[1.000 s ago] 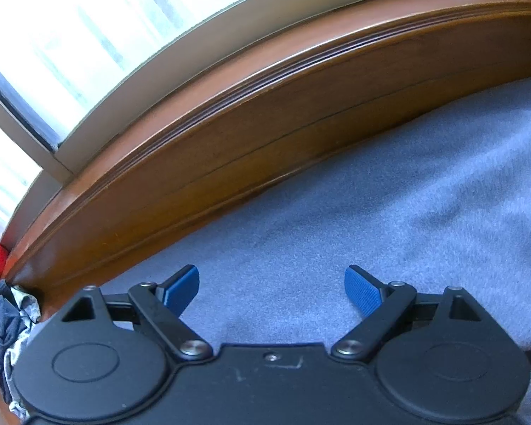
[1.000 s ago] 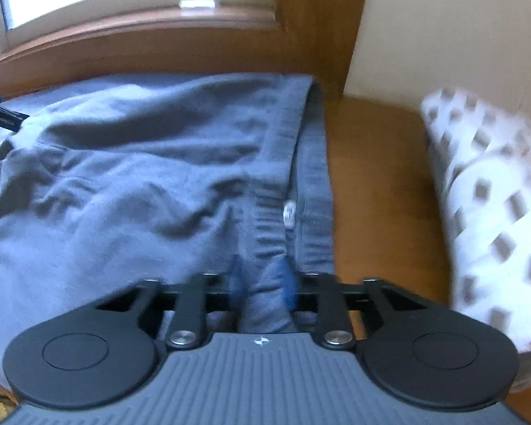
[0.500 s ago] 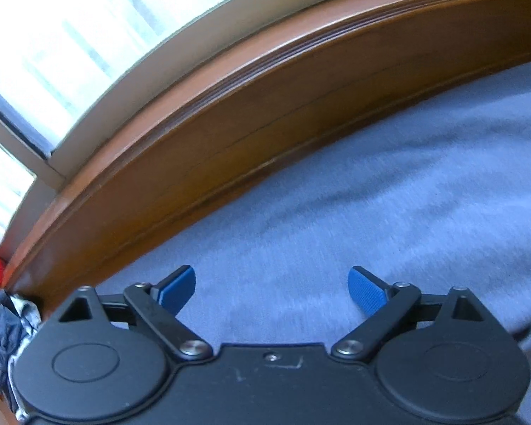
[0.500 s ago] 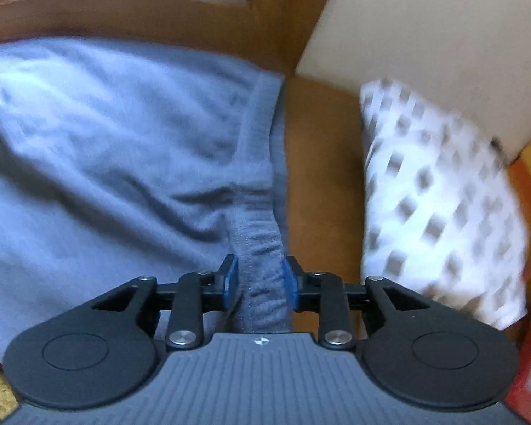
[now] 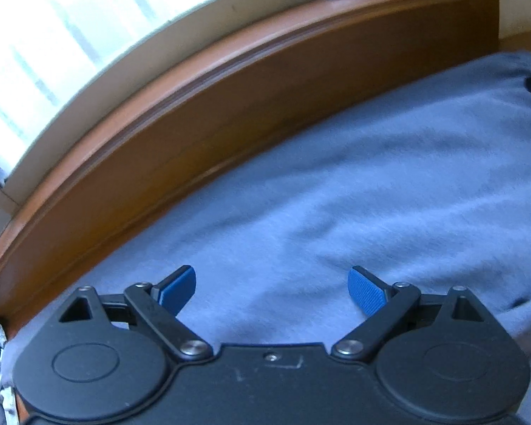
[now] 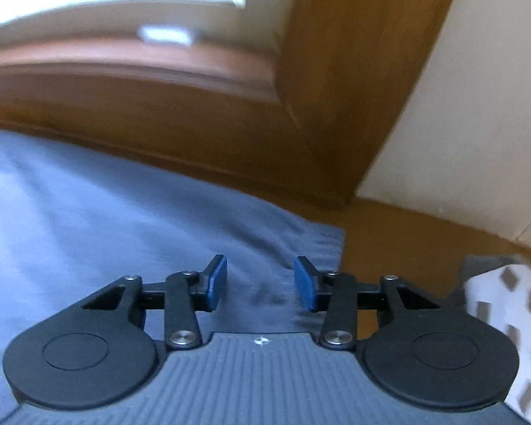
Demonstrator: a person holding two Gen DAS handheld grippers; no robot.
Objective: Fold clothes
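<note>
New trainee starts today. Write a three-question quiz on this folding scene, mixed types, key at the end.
1. True or false: the left gripper is clamped on the garment.
2. Multiple choice: what lies just right of the right gripper? A) a patterned pillow B) a book C) a shoe
3. Short answer: which part of the garment is under the right gripper?

Key
1. False: its jaws stand wide apart above flat cloth.
2. A: the white pillow with grey squares.
3. Its ribbed edge, beside bare wood; the jaws are opening, with cloth below them but not pinched.
</note>
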